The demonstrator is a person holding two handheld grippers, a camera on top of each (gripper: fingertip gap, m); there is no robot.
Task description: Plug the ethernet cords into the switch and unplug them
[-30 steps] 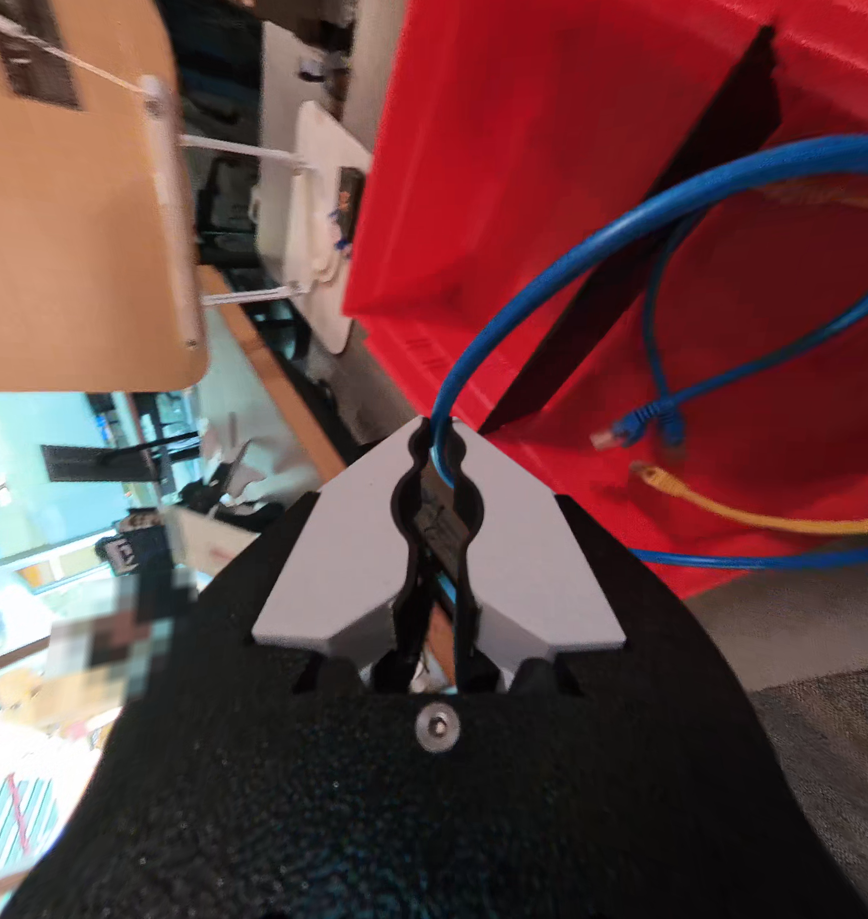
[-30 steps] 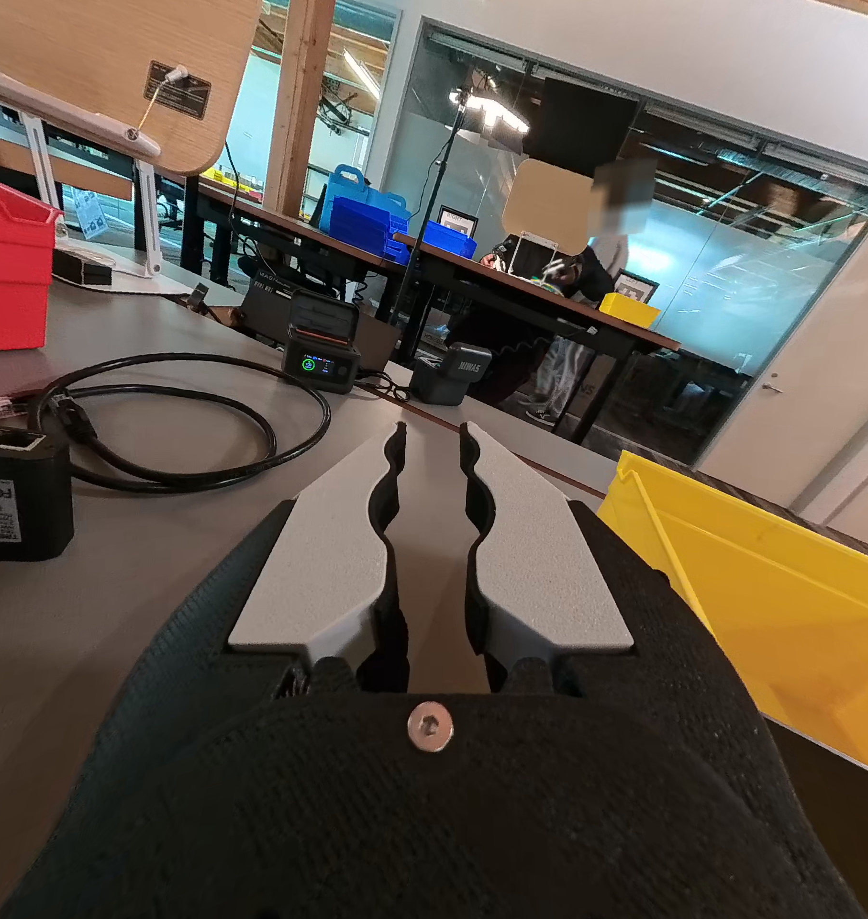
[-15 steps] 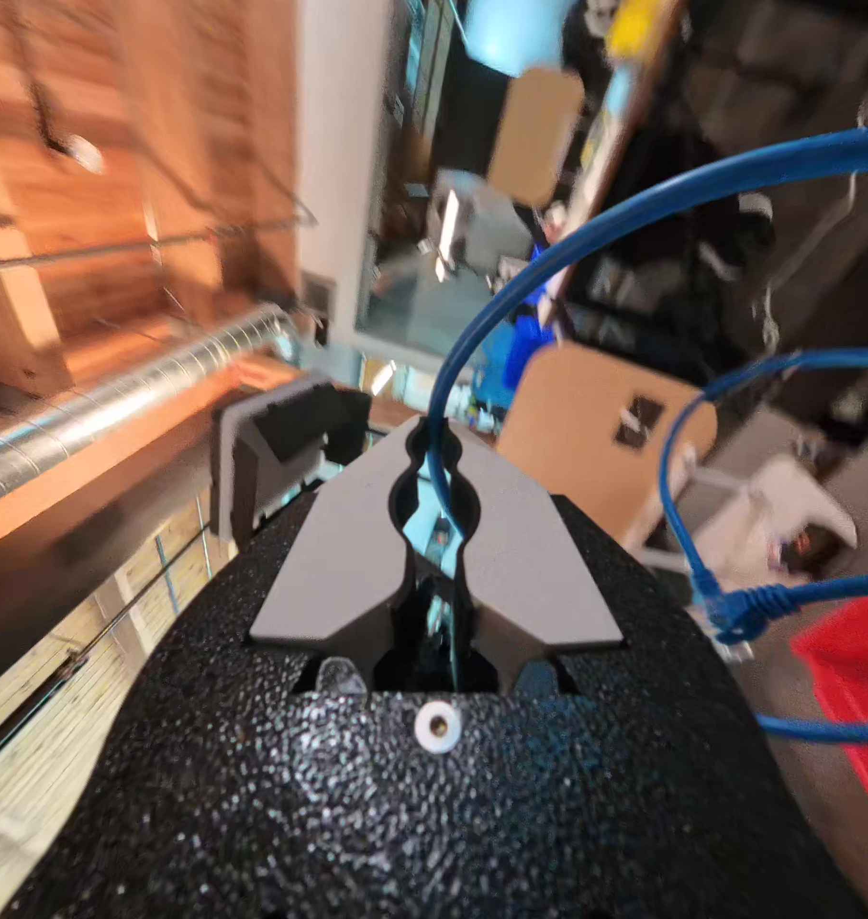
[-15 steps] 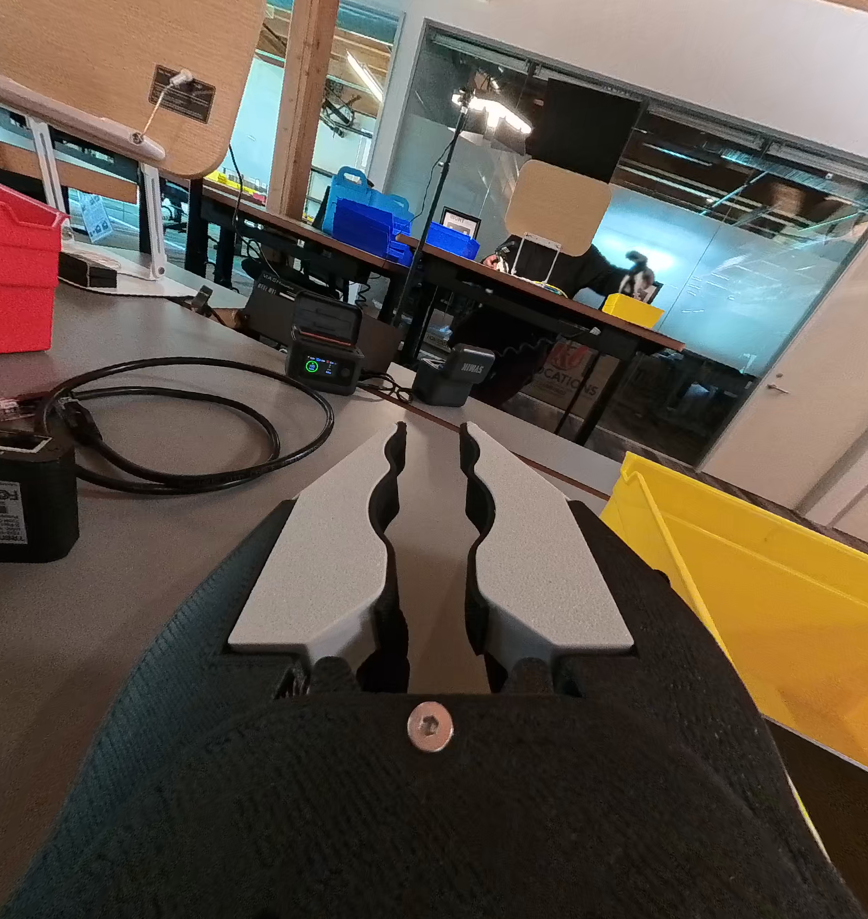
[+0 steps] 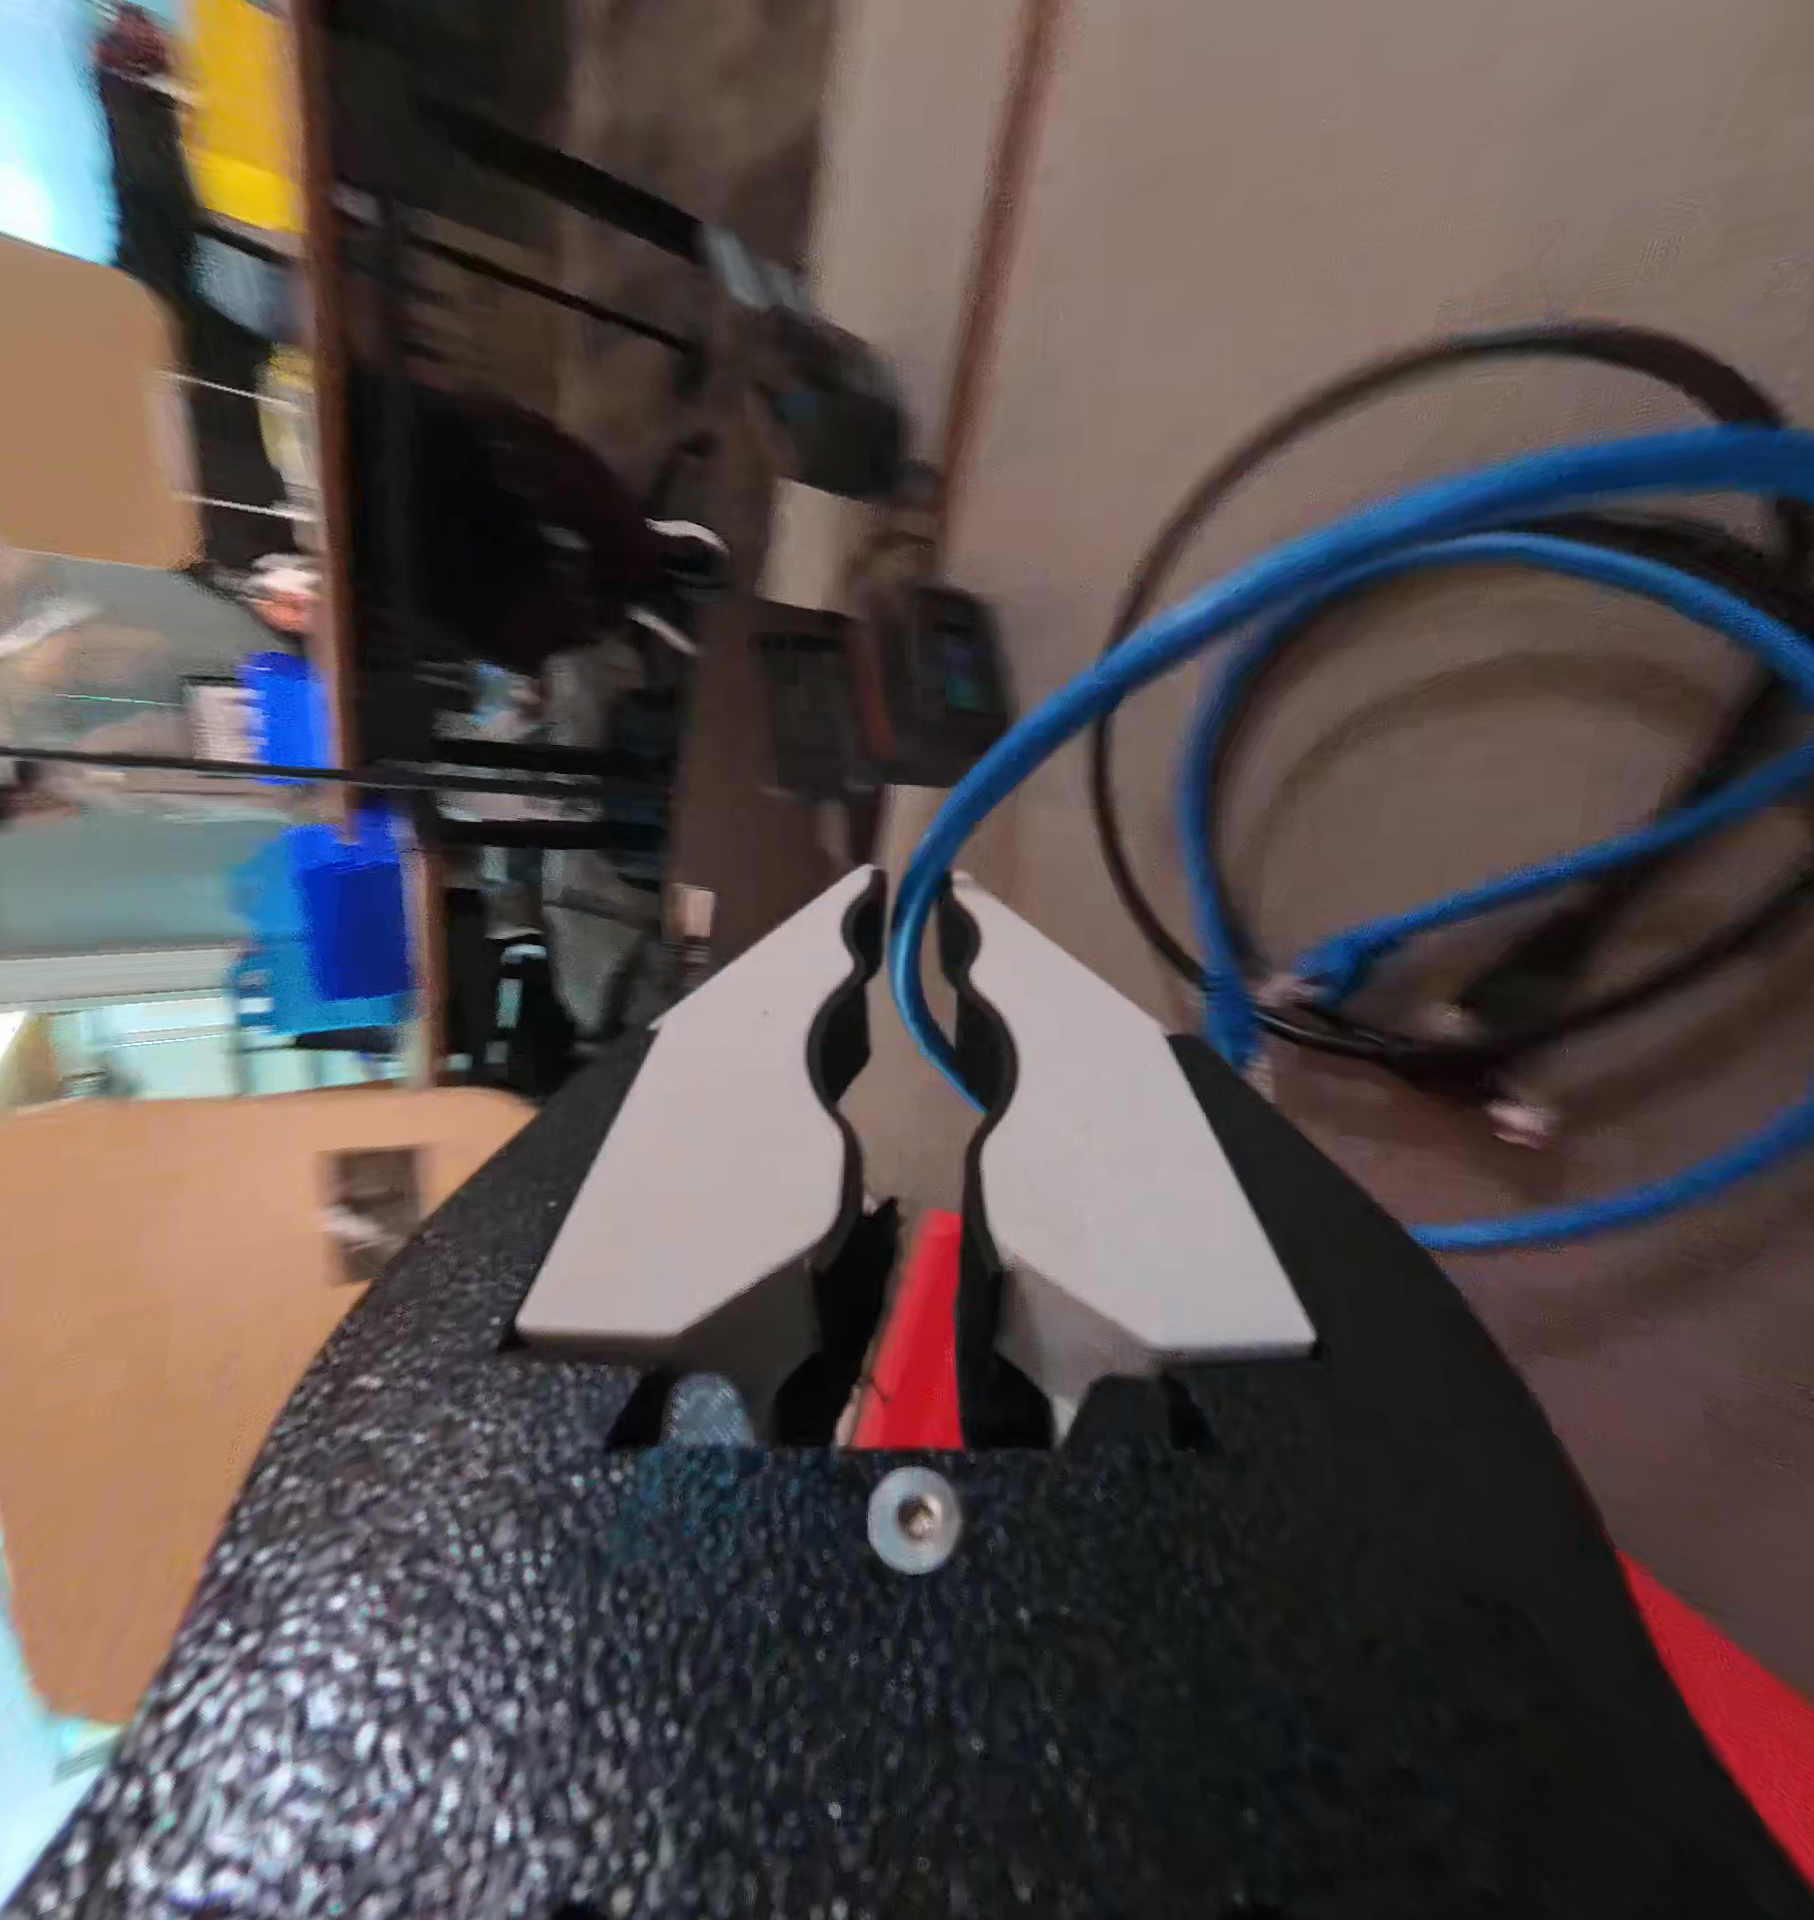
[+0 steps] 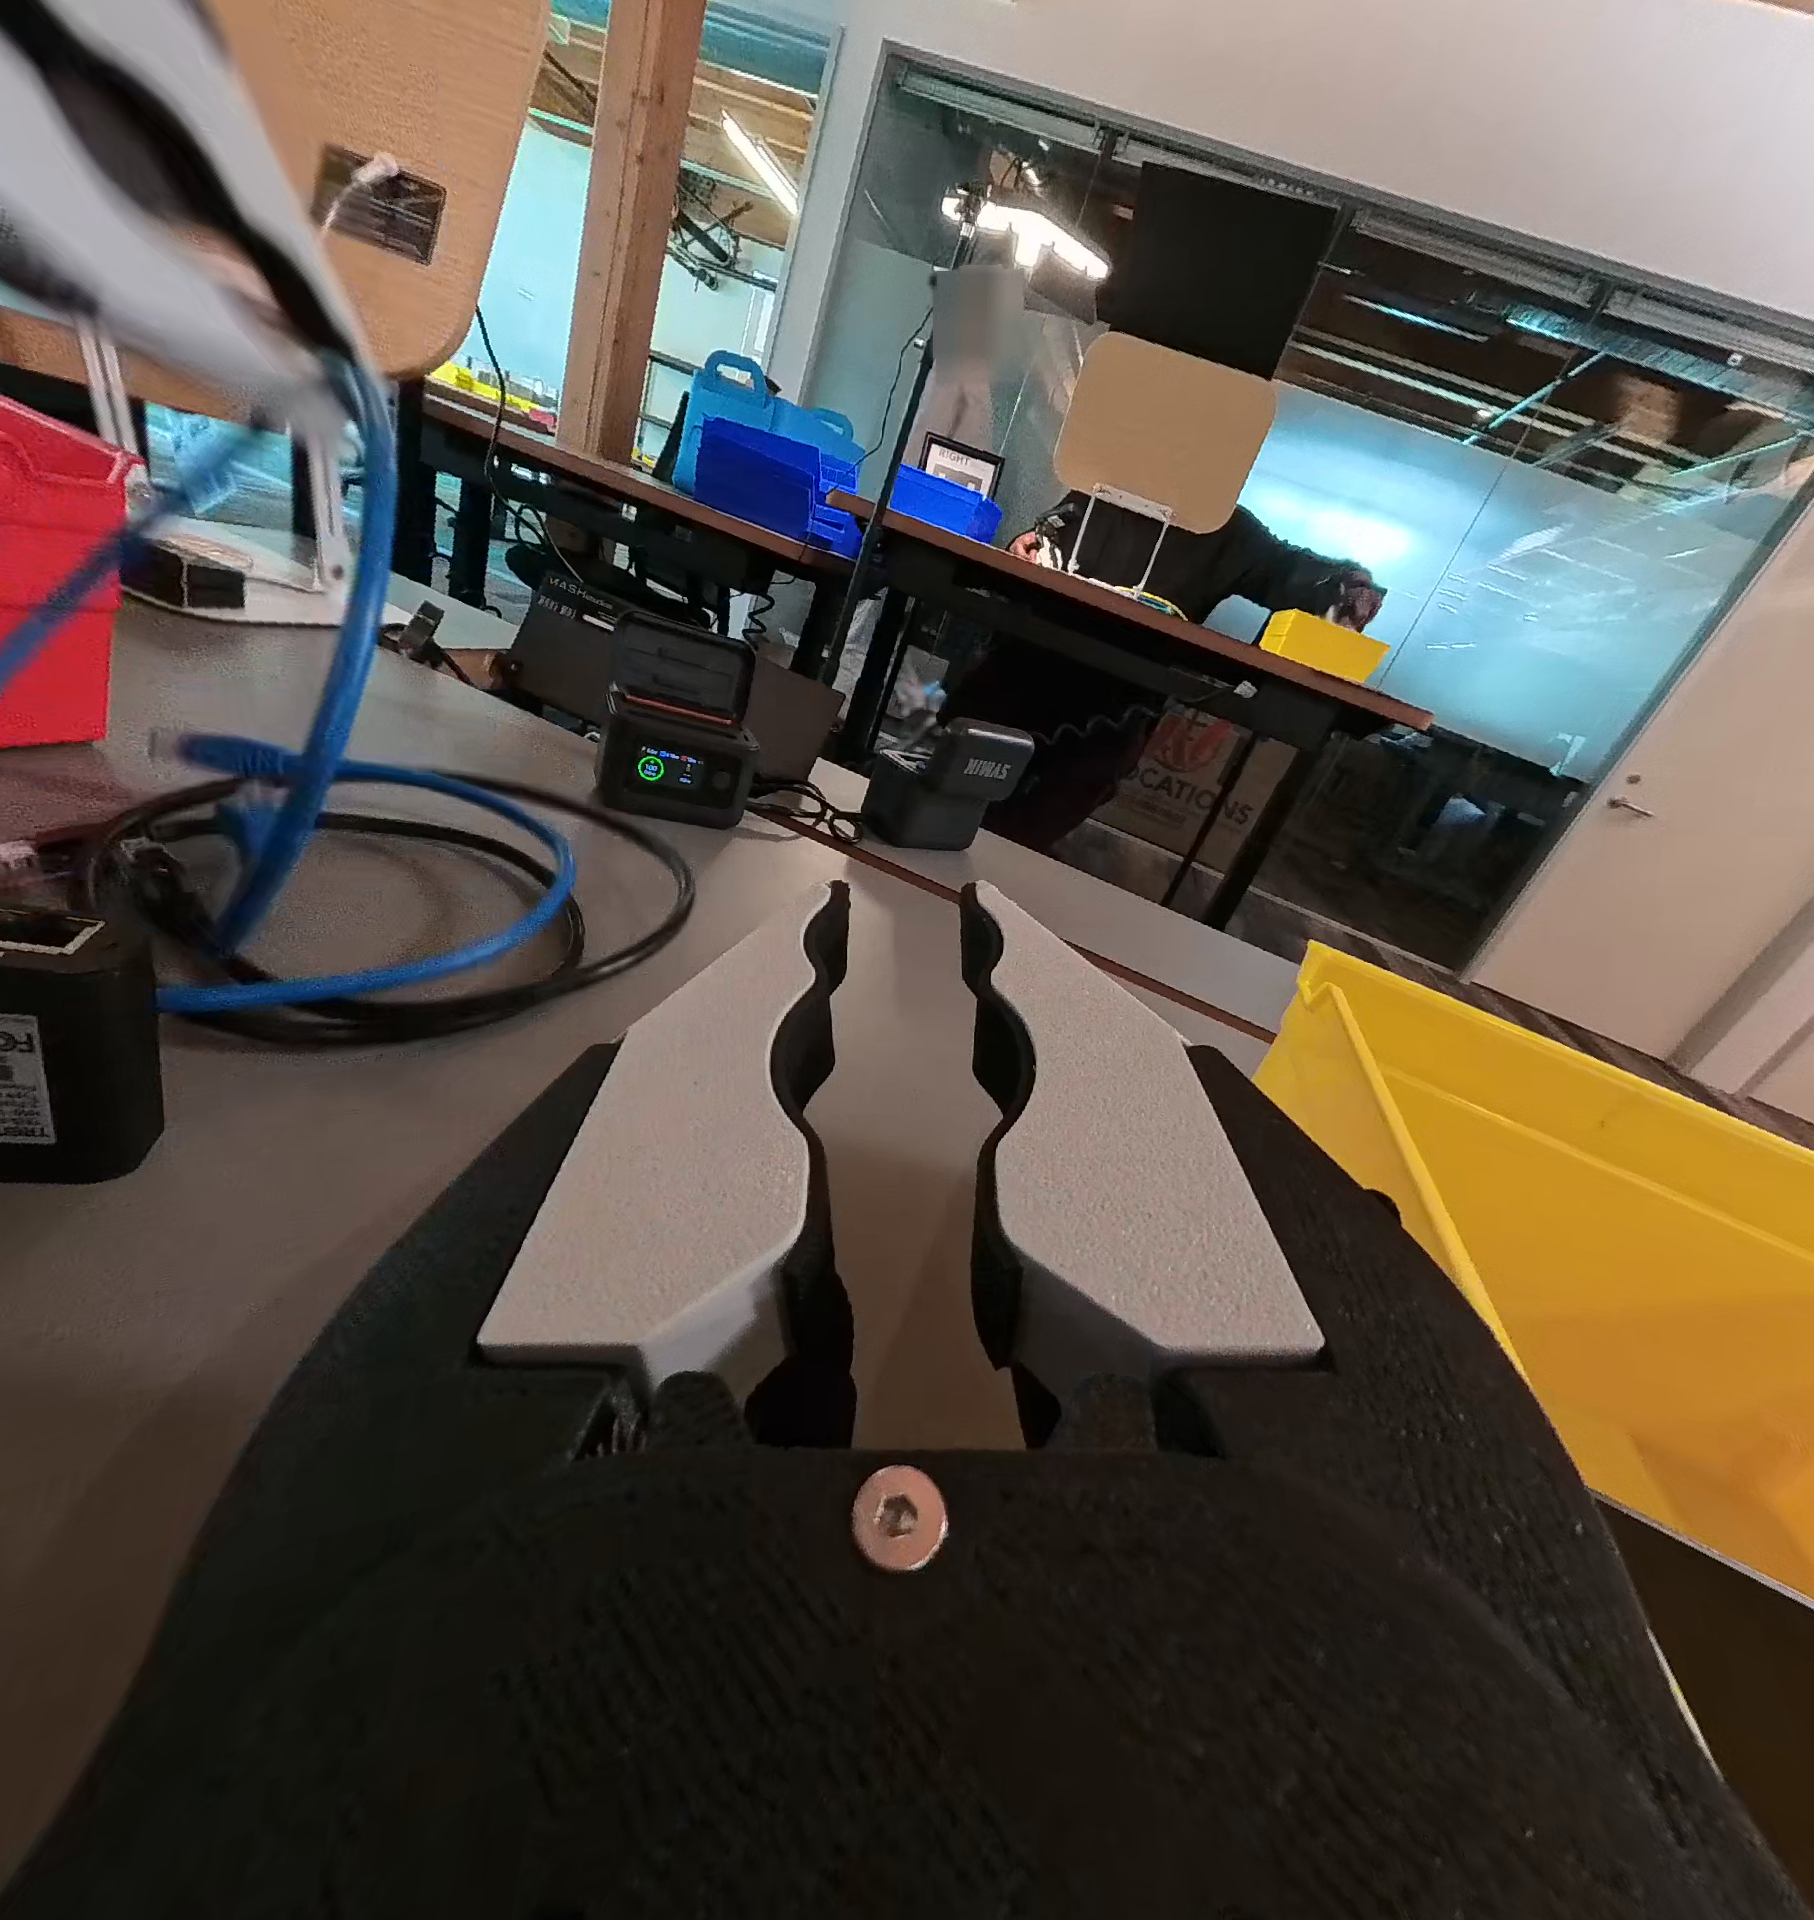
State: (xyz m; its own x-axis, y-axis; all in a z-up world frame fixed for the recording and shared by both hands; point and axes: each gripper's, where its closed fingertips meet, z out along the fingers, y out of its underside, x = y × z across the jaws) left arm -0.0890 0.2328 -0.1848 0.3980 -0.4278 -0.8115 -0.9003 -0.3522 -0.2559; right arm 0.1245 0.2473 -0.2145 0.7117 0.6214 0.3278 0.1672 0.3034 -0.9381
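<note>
My left gripper (image 5: 911, 894) is shut on a blue ethernet cord (image 5: 1350, 582), pinched near the fingertips. The cord loops out to the right, with a blue plug (image 5: 1329, 966) hanging in the loop. In the right wrist view the left gripper (image 6: 103, 208) is high at the top left. The blue cord (image 6: 352, 644) hangs from it onto the grey table (image 6: 363, 1195). The black switch (image 6: 41, 1039) stands at the left with a port on top. My right gripper (image 6: 903, 899) is open and empty, low over the table.
A coiled black cable (image 6: 622, 935) lies on the table under the blue cord. A red bin (image 6: 30, 582) stands at the far left and a yellow bin (image 6: 1609, 1247) at the right. Small black devices (image 6: 674, 758) sit near the table's far edge. A person works at a far table. My hands' fingertips stand some 20 centimeters from each other. The black switch (image 6: 41, 1039) is about 15 centimeters from my right fingertips.
My left gripper has swung away from the red bin and out over the table with the blue cord, which now drapes beside the switch. My right gripper has barely moved.
</note>
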